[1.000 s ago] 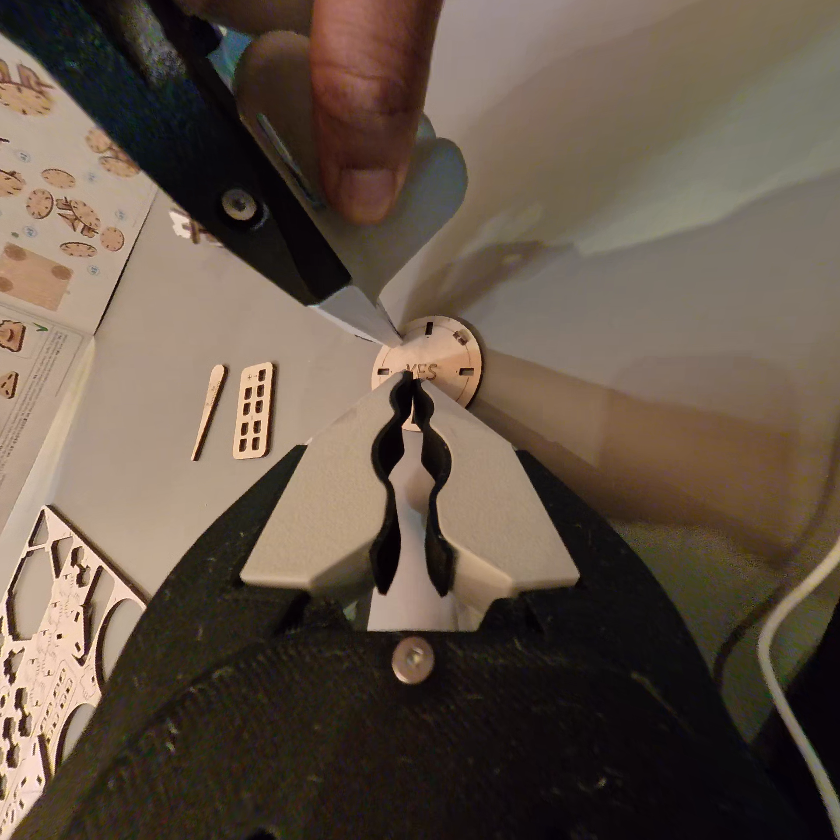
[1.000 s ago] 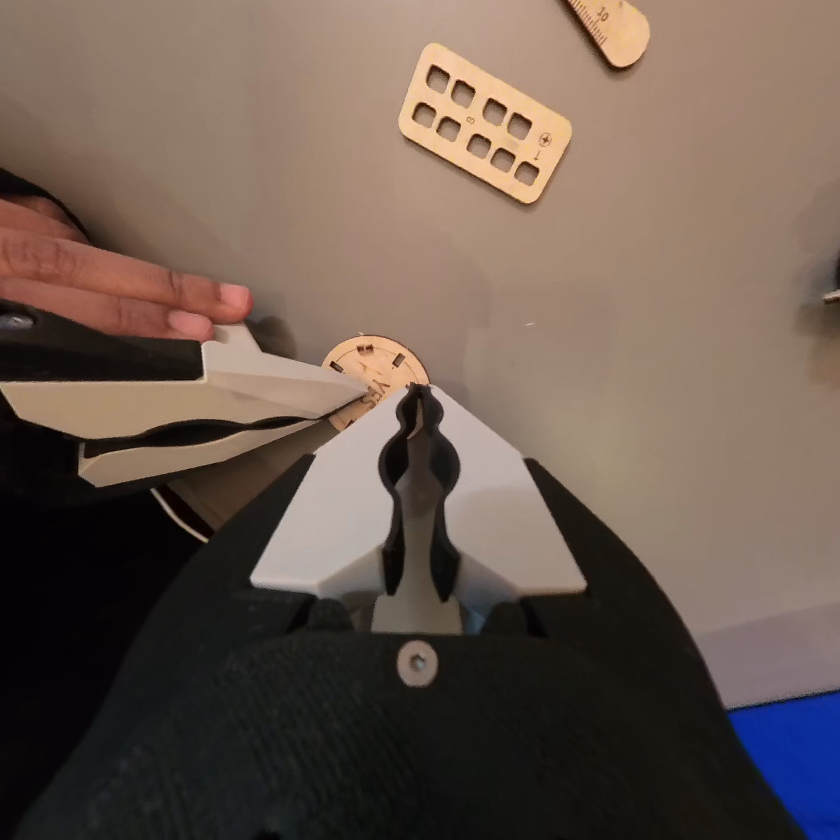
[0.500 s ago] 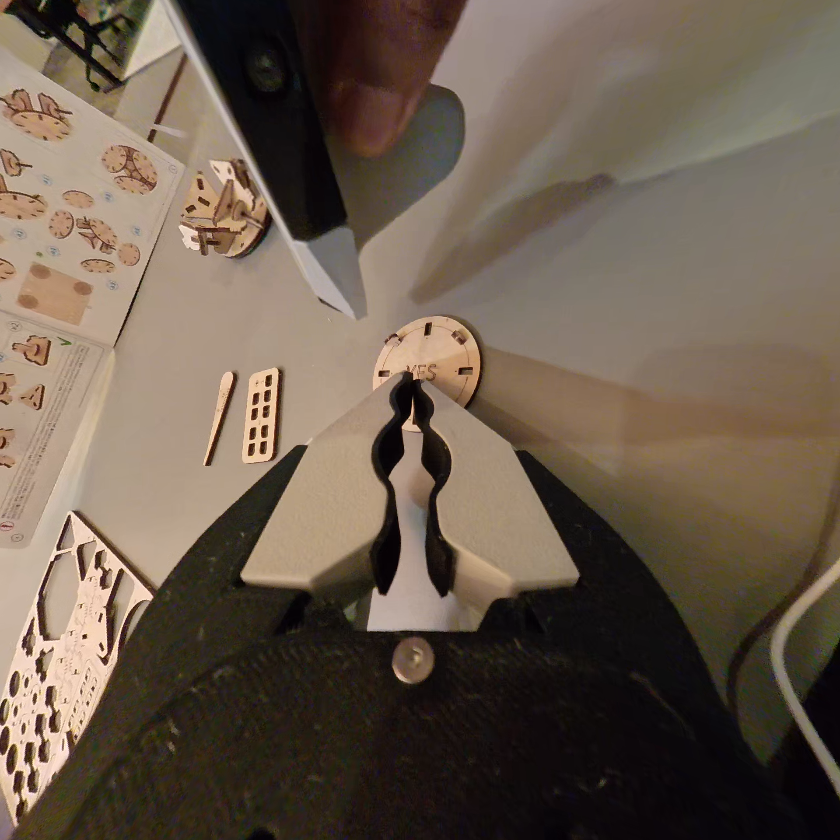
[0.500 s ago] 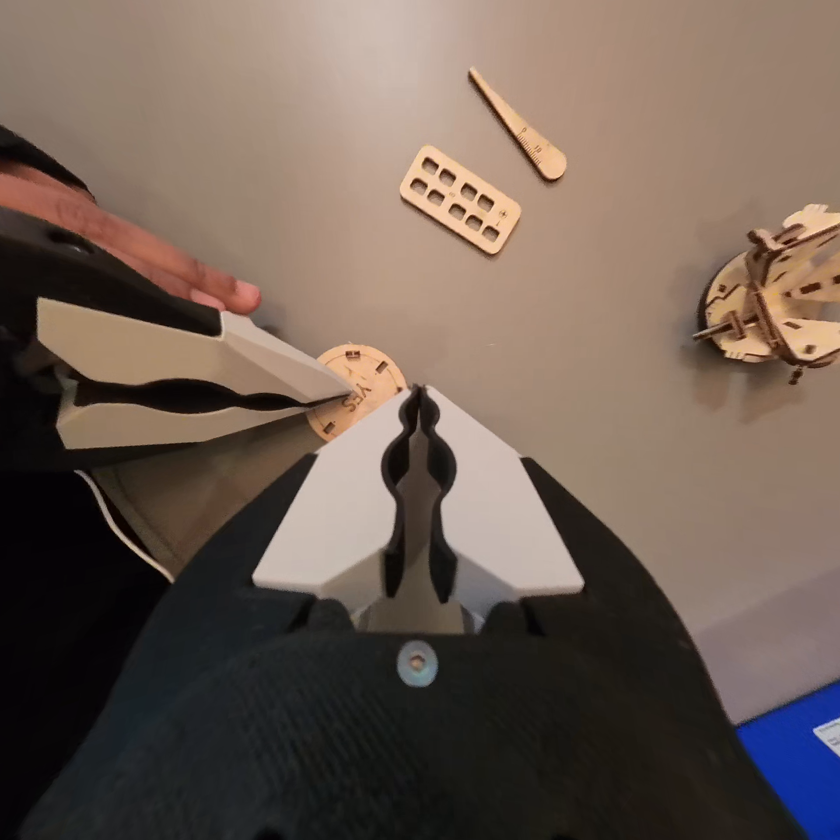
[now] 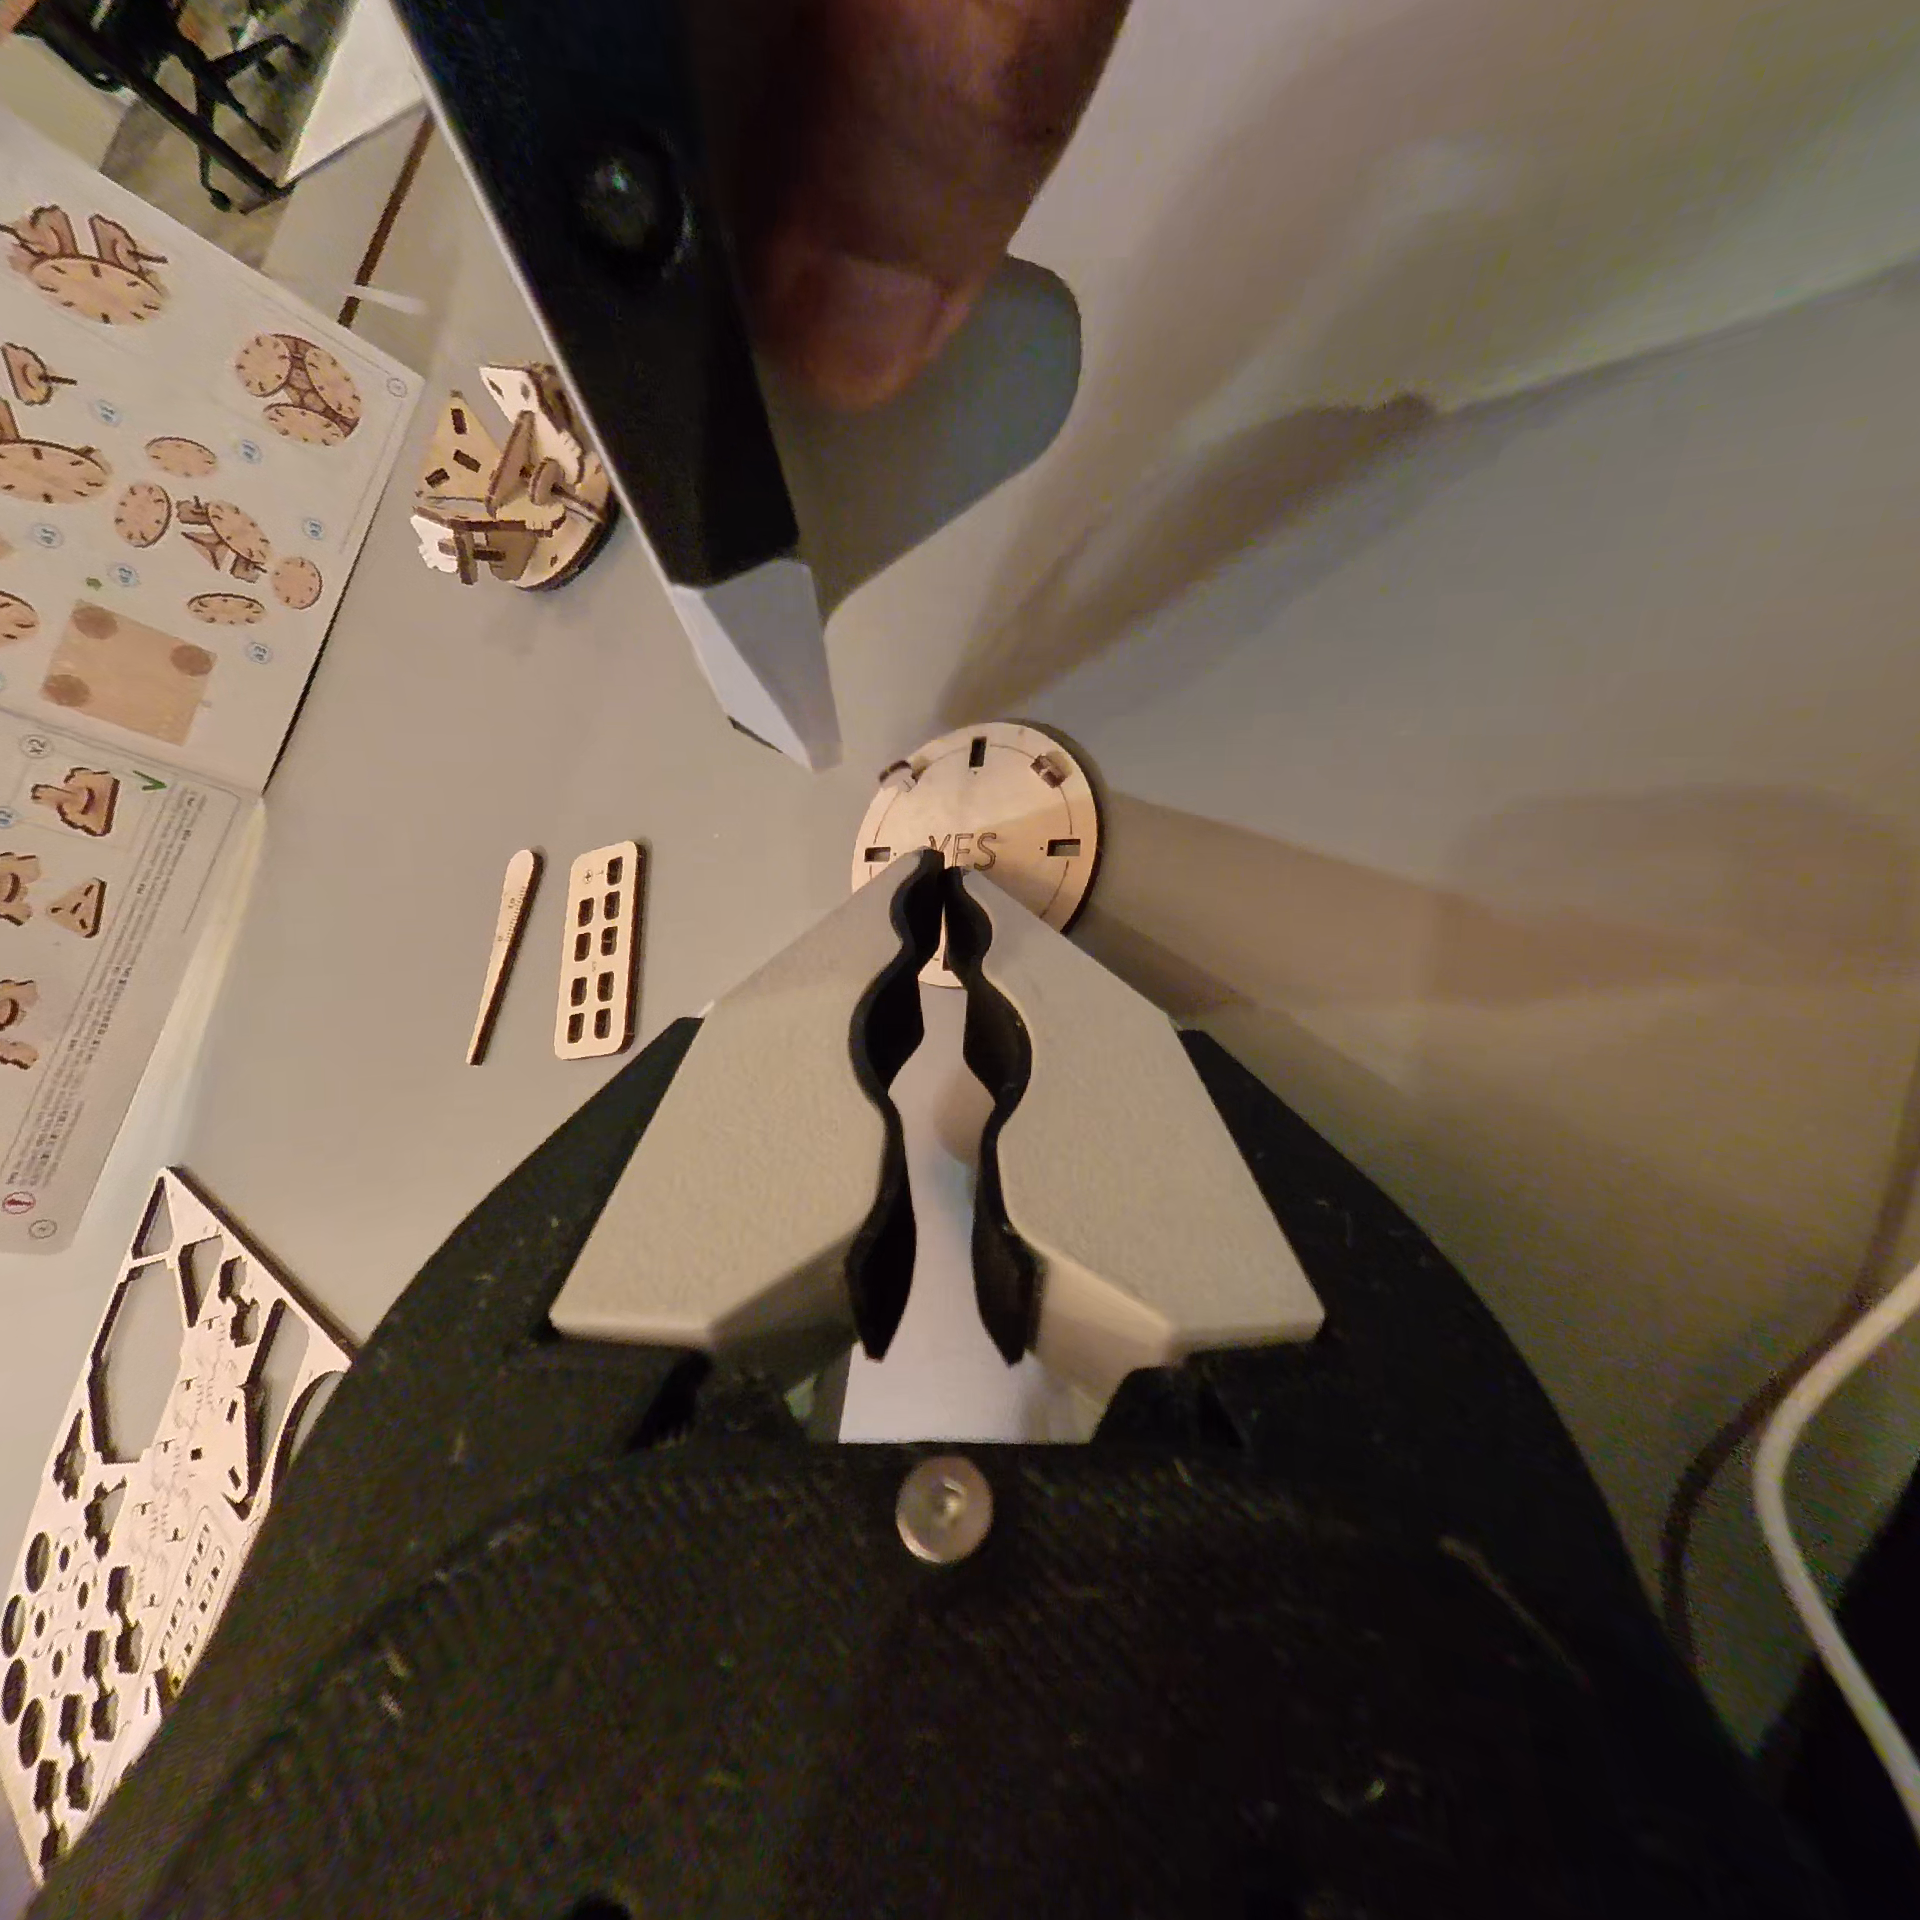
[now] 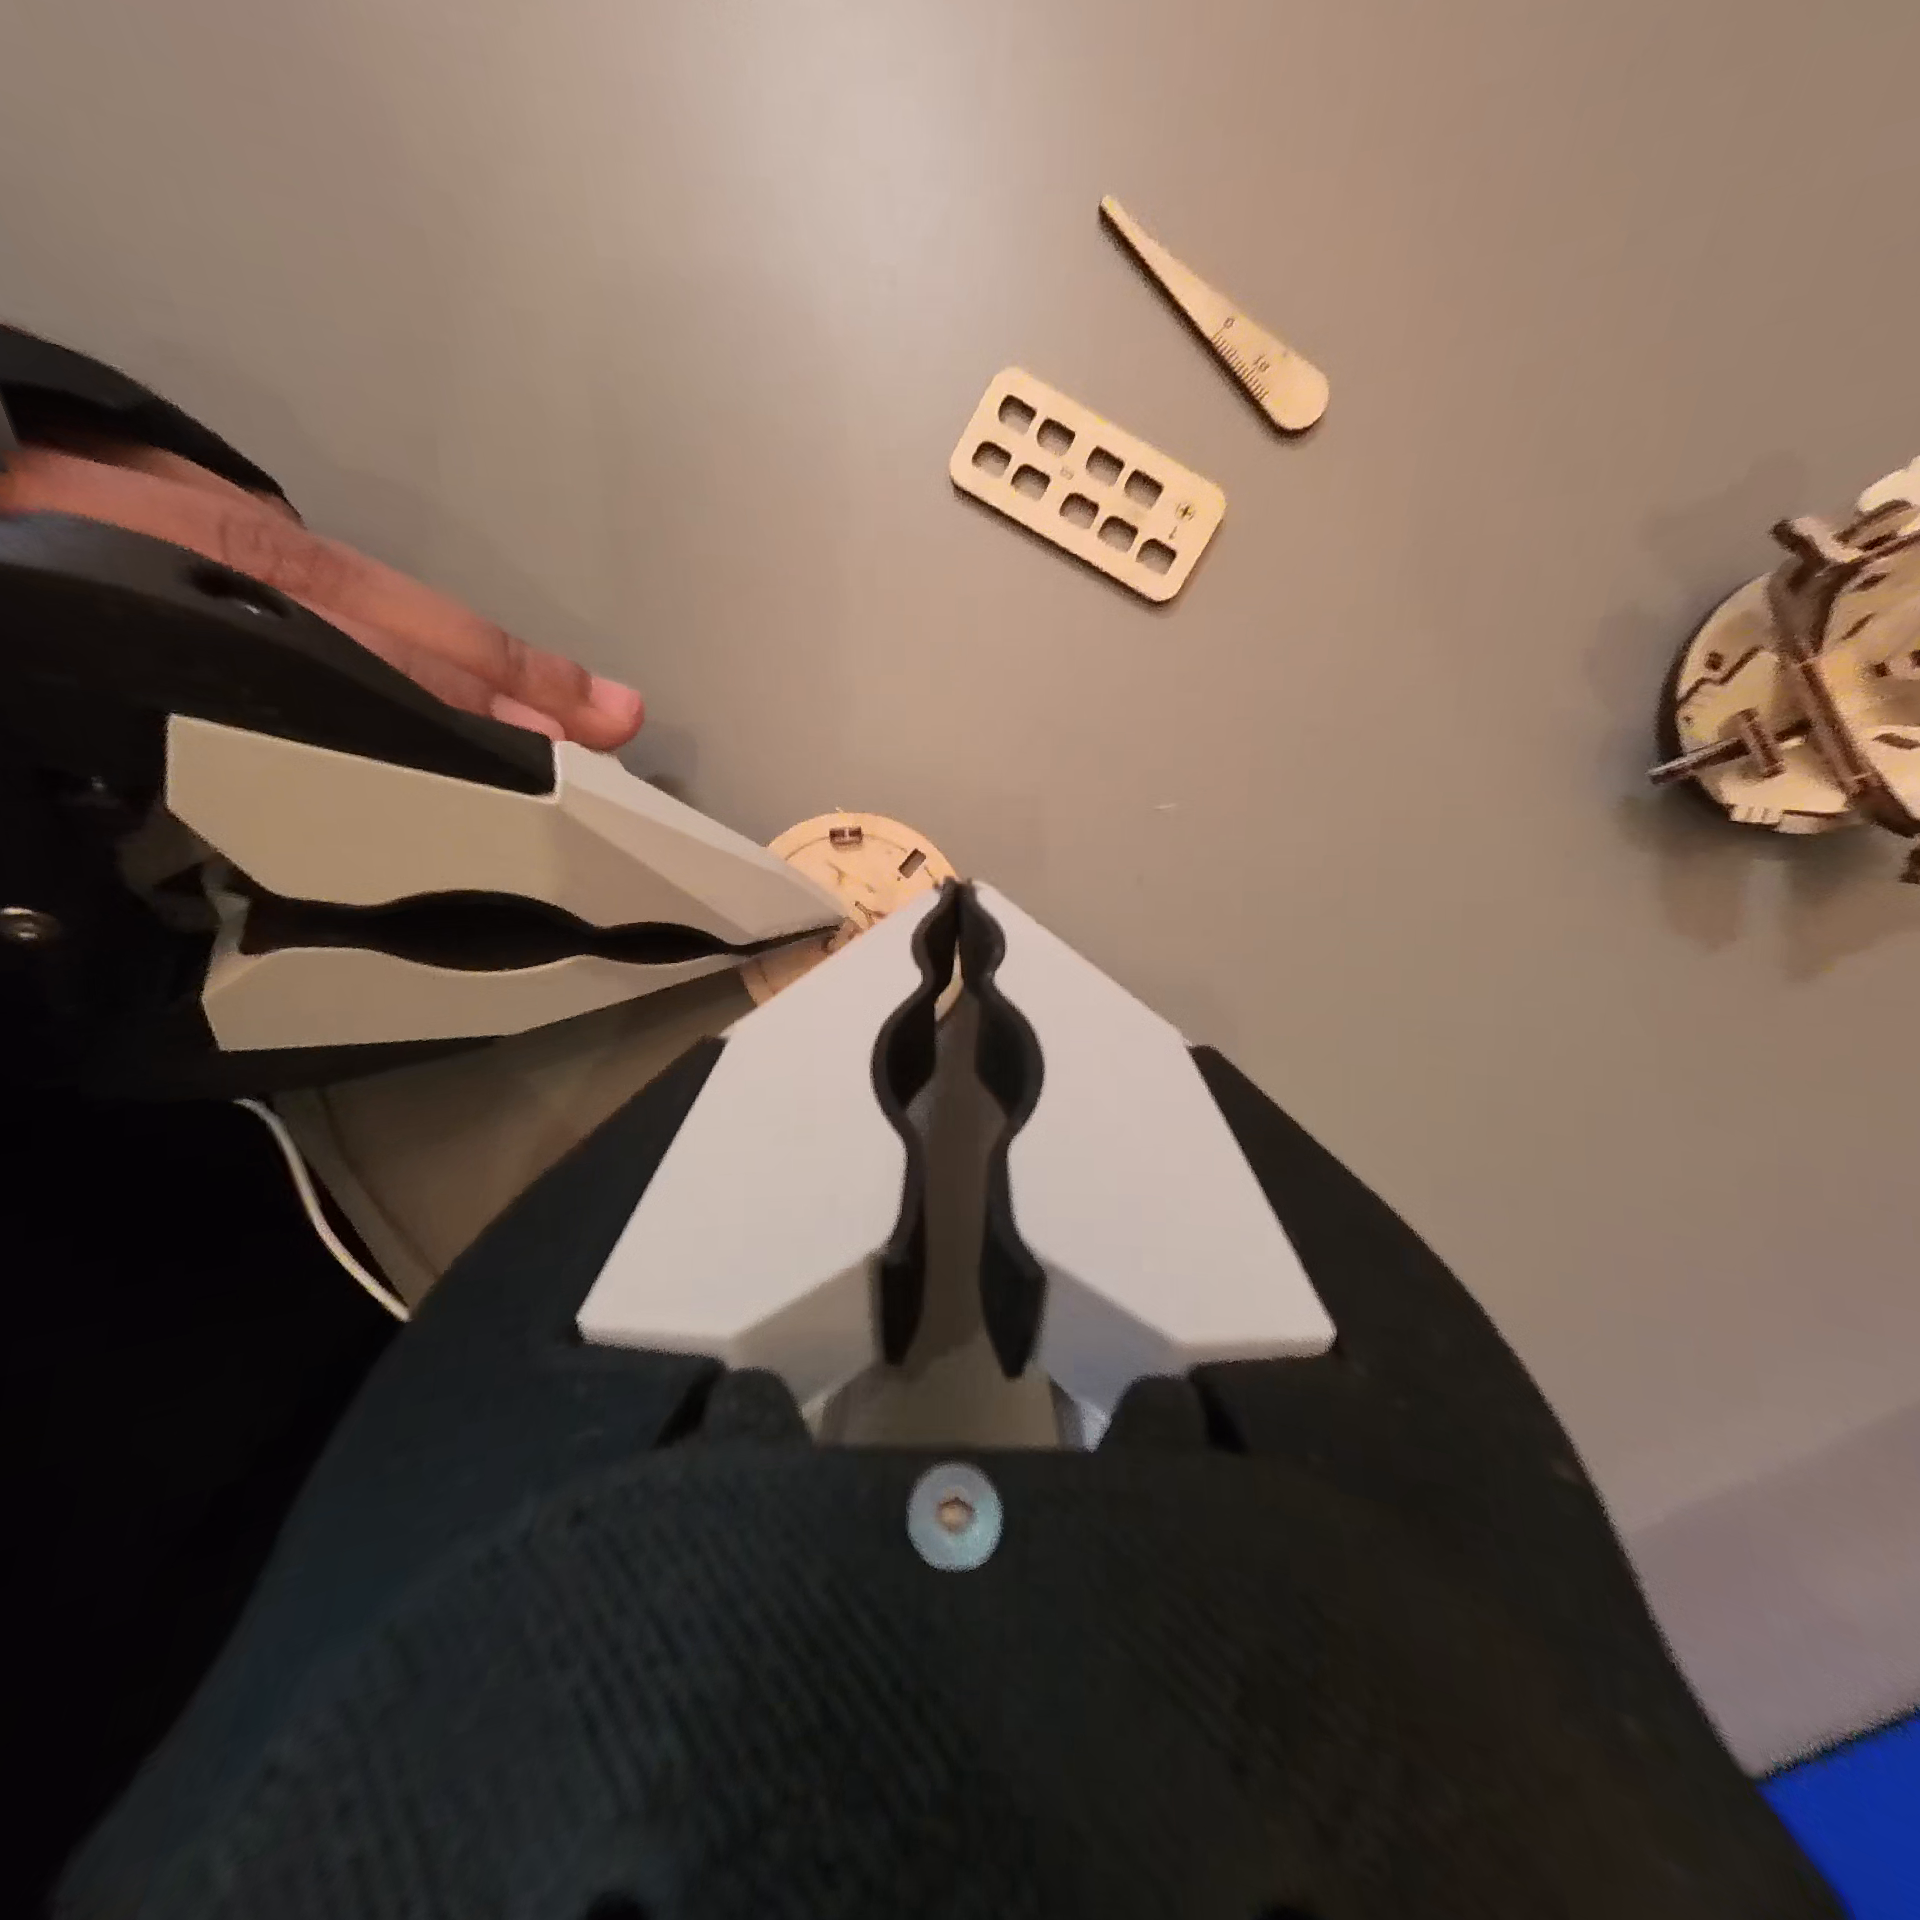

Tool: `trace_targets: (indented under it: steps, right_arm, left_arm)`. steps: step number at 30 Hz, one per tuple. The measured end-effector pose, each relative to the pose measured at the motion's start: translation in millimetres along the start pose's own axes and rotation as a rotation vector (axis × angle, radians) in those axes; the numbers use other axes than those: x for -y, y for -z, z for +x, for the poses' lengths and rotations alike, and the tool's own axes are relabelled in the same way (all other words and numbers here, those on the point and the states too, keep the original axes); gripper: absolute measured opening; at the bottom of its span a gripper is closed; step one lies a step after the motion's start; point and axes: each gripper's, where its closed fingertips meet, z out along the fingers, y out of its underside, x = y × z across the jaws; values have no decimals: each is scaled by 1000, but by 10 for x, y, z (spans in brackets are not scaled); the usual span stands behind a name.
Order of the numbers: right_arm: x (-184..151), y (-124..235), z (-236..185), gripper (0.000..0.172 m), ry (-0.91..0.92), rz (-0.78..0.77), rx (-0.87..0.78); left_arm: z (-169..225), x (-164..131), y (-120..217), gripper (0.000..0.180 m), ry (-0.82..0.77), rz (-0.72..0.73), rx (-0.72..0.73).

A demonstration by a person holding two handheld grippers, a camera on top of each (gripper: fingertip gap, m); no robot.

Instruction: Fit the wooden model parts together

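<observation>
Claws: I am keeping the left claw clenched with its tips resting on the round wooden disc lying flat on the grey worktop. I am holding the right claw clenched on nothing, just beside the disc, with a slotted wooden plate and a tapered wooden stick lying farther off.

we look from behind the left gripper, close above the grey table, facing along it. from behind the right gripper we look steeply down. both views share the wooden disc, the slotted plate and the tapered stick.
</observation>
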Motion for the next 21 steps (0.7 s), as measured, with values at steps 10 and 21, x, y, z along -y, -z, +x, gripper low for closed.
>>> trace_targets:
  steps: [10,21]
  right_arm:
    - [7,-11,56,0,-10,4,-14]
    - [-91,-88,-44,0,-80,-20,88]
  left_arm:
    - [-1,1,0,0,2,0,-2]
    - [-2,0,-2,0,3,0,-3]
